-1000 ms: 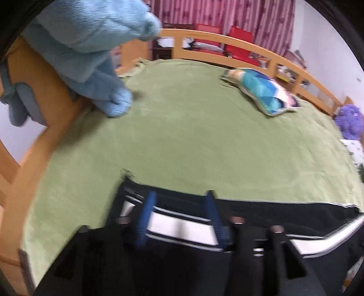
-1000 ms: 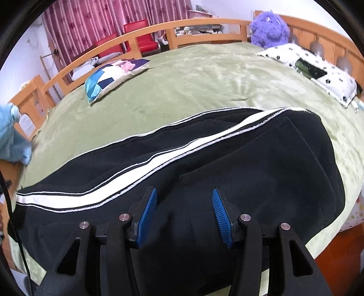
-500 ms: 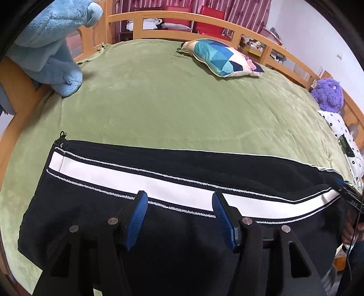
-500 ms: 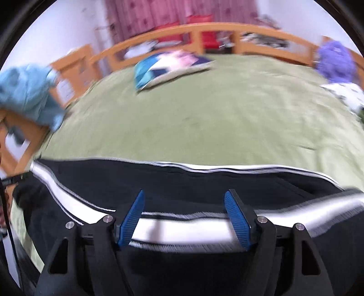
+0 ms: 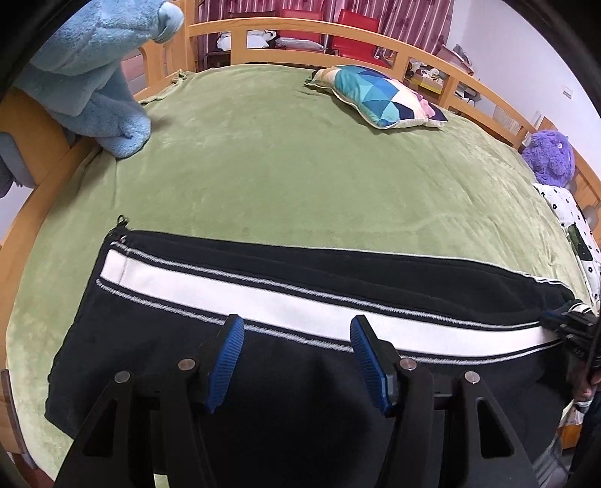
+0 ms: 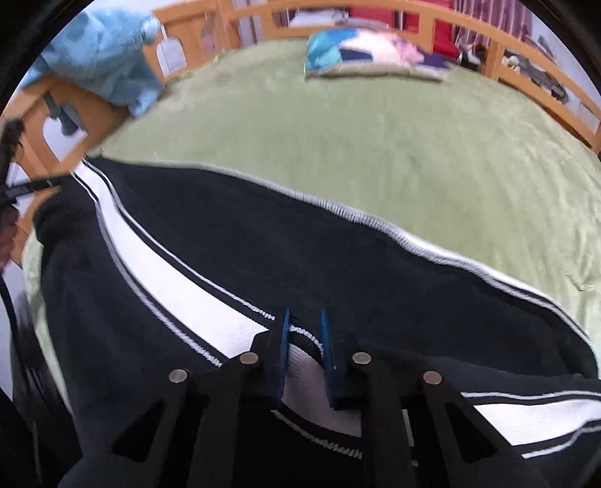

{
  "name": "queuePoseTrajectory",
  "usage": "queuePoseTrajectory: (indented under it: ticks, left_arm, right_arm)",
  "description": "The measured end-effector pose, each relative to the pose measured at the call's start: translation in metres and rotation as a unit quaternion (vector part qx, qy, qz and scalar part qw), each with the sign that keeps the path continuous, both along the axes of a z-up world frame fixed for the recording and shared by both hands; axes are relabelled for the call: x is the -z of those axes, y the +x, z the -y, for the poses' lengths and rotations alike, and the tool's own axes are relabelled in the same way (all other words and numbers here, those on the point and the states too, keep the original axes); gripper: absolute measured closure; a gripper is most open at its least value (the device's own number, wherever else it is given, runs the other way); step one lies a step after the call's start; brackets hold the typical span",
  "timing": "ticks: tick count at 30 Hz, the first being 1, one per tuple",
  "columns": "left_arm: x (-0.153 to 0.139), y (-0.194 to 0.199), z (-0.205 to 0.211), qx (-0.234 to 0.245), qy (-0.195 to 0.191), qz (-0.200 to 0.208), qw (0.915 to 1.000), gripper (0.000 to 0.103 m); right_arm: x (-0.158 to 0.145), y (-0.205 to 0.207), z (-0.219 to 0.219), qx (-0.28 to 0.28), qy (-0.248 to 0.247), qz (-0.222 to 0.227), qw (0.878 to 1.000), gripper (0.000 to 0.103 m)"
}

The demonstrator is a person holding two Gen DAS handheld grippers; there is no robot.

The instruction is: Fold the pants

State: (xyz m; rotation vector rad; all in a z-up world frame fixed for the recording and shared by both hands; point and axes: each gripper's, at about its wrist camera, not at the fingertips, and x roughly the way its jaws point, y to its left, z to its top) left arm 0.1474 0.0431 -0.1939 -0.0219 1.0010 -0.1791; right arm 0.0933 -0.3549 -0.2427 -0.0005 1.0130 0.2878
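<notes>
The black pants point(image 5: 300, 375) with a white side stripe lie flat across the near part of the green bed. My left gripper point(image 5: 296, 360) is open and empty, hovering over the pants just below the stripe. In the right wrist view the pants point(image 6: 263, 244) fill the foreground. My right gripper point(image 6: 303, 353) has its blue pads nearly closed on a pinch of the white-striped fabric. The right gripper also shows at the far right of the left wrist view point(image 5: 571, 323), at the pants' end.
The green blanket point(image 5: 300, 169) covers the bed, bounded by a wooden rail point(image 5: 338, 33). A blue plush blanket point(image 5: 97, 75) hangs at the left rail. A colourful pillow point(image 5: 379, 97) lies at the back, and a purple plush toy point(image 5: 550, 157) sits at the right.
My right gripper has swung left and down onto the pants, and its jaws have closed from wide open onto the striped fabric. My left gripper stays open over the pants.
</notes>
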Motion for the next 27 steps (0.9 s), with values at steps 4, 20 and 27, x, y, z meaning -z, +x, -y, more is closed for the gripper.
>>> queuePoseTrajectory:
  ticks: [4,20,27]
  left_arm:
    - [0.010,-0.002,-0.014,-0.013,-0.004,-0.011,0.9998,0.046]
    - [0.017,0.019,-0.105,-0.119,0.004,0.009,0.9929,0.046]
    - [0.034,0.074,-0.123,-0.142,0.033,0.021,0.9892,0.046]
  right_arm:
    - [-0.003,-0.008,-0.004,0.017,0.009,0.017,1.000,0.092]
    - [-0.005,0.076,0.020,0.100,0.054,0.038,0.993,0.093]
    - [0.011,0.065,0.005,0.106,-0.009,-0.007,0.994,0.075]
